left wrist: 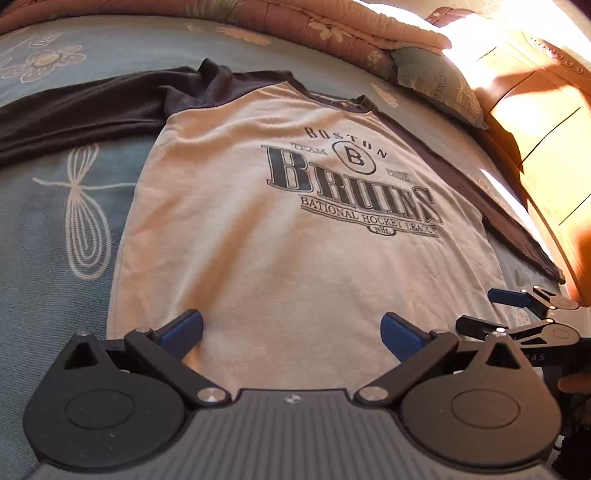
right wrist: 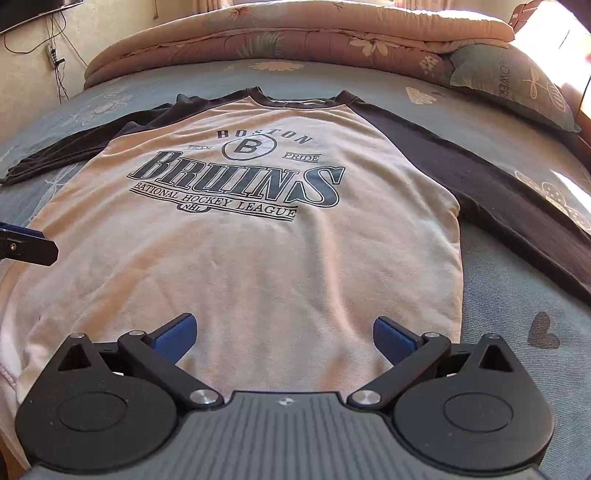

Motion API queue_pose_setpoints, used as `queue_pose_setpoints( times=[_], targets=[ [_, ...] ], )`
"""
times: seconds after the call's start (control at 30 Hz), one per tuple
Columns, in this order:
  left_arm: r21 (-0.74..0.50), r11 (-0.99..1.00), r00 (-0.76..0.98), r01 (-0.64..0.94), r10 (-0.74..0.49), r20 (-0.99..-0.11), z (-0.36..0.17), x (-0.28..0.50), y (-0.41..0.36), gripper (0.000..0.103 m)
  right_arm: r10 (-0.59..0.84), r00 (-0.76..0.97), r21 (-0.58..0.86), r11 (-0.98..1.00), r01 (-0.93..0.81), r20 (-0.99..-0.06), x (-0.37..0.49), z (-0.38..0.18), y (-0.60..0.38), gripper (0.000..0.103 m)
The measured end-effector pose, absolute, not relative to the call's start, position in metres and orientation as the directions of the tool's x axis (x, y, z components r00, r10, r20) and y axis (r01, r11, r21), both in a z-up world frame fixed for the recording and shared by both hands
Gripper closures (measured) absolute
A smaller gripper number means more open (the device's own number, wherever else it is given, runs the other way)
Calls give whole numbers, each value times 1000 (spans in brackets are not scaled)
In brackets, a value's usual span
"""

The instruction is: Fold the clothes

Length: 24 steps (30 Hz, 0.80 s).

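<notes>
Our shirt (right wrist: 258, 258) fills mid-frame, flat and unfolded (sleeves out); left gripper (left wrist: 291, 330) and right gripper (right wrist: 284, 332), jaws wide, hold nothing.

From my remote feed: a blue floral bedspread (right wrist: 517, 295), a folded pink quilt (right wrist: 295, 33) far back, a green pillow (right wrist: 517, 85) far right.
</notes>
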State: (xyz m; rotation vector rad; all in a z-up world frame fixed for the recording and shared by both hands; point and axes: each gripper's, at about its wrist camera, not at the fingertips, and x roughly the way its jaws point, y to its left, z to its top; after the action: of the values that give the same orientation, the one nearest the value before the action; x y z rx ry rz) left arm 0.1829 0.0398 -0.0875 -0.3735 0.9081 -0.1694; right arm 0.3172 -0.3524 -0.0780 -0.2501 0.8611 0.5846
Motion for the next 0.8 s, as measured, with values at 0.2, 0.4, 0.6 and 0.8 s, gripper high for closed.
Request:
queue_pose_setpoints(
  times=[0.2,0.4,0.6,0.8],
  targets=[
    [-388,922,594,-10,-306,-744,-52,204,60,1,350,492,-6,810,-587,-797,321,-81,-343,0],
    [-445,895,623,-21,-337,-706,-54,294,63,1,343,485,-10,808,-589,-804,323,-81,-338,0],
    [-445,887,622,-124,-280,-731,-90,315,92,3,350,472,-1,802,-597,-809,325,-81,-339,0],
    [-505,847,625,-164,-307,-718,-69,271,108,4,355,458,12,801,-598,-815,332,-80,-335,0]
  ],
)
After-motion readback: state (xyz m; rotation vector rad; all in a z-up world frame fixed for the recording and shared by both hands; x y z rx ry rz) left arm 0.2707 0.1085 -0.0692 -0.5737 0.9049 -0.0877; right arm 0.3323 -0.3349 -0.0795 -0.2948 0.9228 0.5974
